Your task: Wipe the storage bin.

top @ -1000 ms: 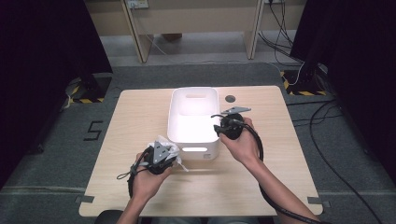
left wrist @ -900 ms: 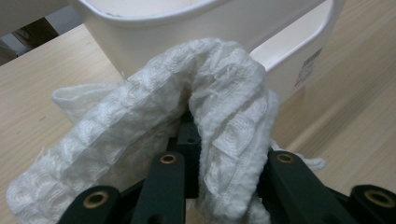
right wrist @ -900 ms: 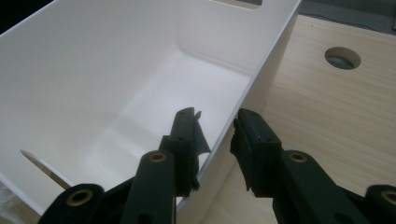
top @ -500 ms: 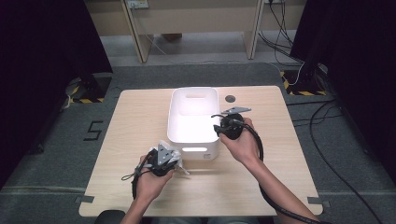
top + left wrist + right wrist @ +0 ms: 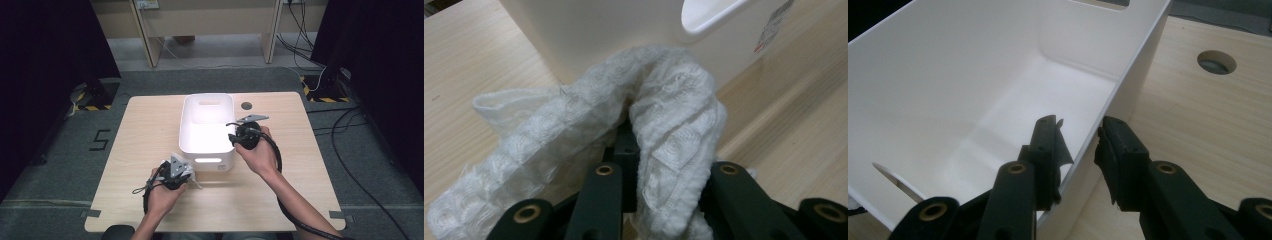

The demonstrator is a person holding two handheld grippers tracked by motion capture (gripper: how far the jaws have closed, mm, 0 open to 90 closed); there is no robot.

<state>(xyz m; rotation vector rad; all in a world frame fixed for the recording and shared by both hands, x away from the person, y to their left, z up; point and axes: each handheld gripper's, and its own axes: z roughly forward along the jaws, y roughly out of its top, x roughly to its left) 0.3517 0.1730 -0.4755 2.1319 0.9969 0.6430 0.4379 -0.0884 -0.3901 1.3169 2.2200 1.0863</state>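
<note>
Wooden table (image 5: 150,125): left tongs (image 5: 659,165) pinch the soft, limp cloth (image 5: 674,115) mid-fold; right tongs (image 5: 1080,145) clamp the bin (image 5: 948,75) wall.

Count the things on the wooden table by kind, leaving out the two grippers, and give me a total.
White rectangular plastic bin: 1
White textured cloth, beside the bin: 1
Total: 2
</note>
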